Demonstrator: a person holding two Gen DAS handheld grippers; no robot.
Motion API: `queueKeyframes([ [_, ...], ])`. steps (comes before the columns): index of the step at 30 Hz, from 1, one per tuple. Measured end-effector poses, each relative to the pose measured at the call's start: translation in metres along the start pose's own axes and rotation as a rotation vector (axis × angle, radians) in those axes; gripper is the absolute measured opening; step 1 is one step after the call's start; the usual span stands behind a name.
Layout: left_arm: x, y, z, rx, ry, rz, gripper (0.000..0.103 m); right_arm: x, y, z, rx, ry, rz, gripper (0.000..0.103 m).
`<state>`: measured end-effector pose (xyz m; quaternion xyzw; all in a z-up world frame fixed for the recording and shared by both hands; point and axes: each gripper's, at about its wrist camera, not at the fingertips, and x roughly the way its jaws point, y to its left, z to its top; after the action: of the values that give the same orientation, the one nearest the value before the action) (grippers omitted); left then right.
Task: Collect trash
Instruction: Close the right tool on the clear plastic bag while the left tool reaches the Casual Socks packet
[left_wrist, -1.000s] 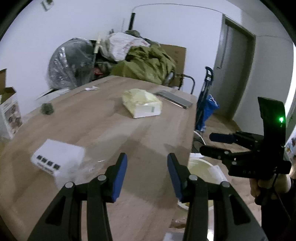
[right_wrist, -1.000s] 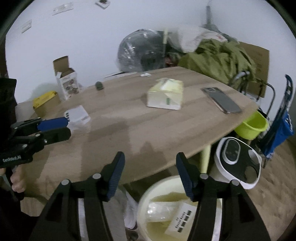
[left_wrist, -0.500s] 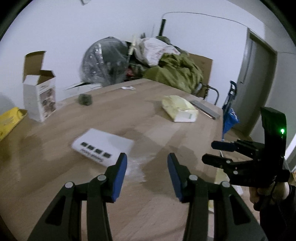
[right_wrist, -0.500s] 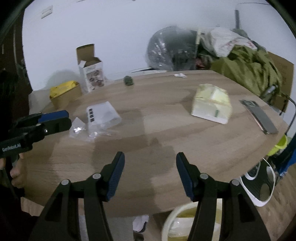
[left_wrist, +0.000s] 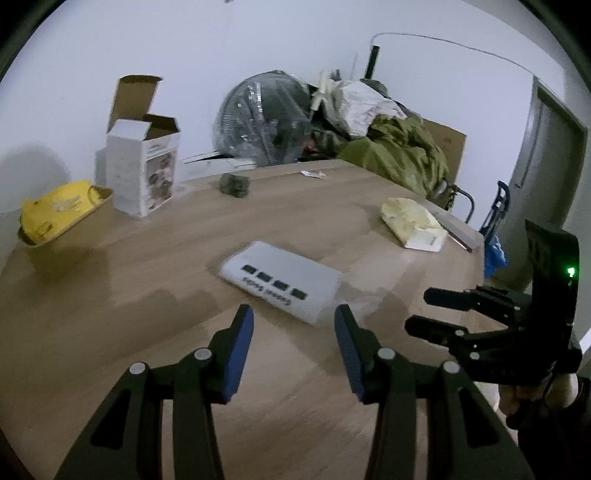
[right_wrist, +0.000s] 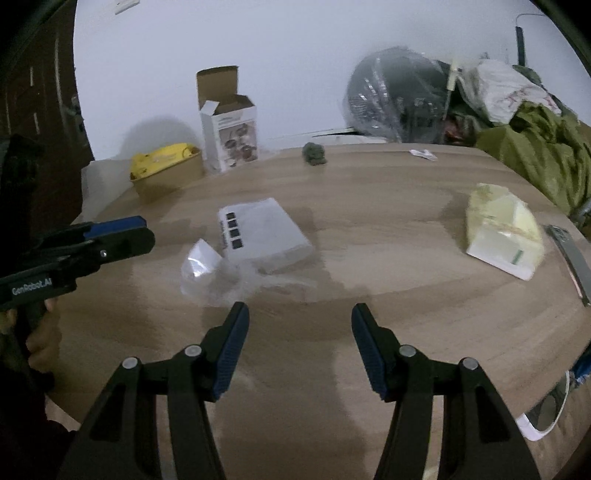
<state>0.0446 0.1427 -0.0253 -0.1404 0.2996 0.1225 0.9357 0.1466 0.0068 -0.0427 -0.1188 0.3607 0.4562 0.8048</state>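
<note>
A flat white box with black squares on its edge lies mid-table, and crumpled clear plastic wrap spreads from its near side. My left gripper hovers open and empty just short of the box. My right gripper is open too, with nothing between its fingers, above bare wood near the wrap. Each gripper shows in the other's view: the right gripper at the right edge, the left gripper at the left edge. A dark green wad and a small white scrap lie far back.
A yellow tissue pack and a flat grey device lie to the right. An open carton and a bowl with a yellow bag stand at the left. A wrapped fan and green cloth sit behind.
Both views have swung left, off the bucket beside the table and onto the tabletop. The white box and wrap now lie right before both grippers. Neither jaw opening has changed.
</note>
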Motion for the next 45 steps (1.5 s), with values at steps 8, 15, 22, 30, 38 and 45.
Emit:
queueKeyframes([
  [8,-0.008,0.030,-0.005,-0.064,0.002,0.065,0.046,0.024,0.036,0.016,-0.088,0.006,0.078,0.056],
  [15,-0.010,0.041,-0.005,-0.088,0.007,0.103,0.046,0.045,0.062,0.024,-0.181,0.043,0.085,0.067],
  [22,-0.008,0.044,-0.004,-0.093,0.018,0.122,0.046,0.056,0.056,0.021,-0.155,0.089,0.118,0.067],
  [30,0.004,0.033,0.000,-0.072,0.041,0.126,0.046,0.055,0.048,0.016,-0.167,0.081,0.126,0.038],
  [38,0.033,0.014,0.006,-0.056,0.095,0.099,0.046,0.035,0.015,0.010,-0.112,0.016,0.116,0.031],
  [45,0.067,0.003,0.016,-0.102,0.144,0.075,0.058,0.020,-0.025,0.009,-0.049,-0.025,0.087,0.019],
])
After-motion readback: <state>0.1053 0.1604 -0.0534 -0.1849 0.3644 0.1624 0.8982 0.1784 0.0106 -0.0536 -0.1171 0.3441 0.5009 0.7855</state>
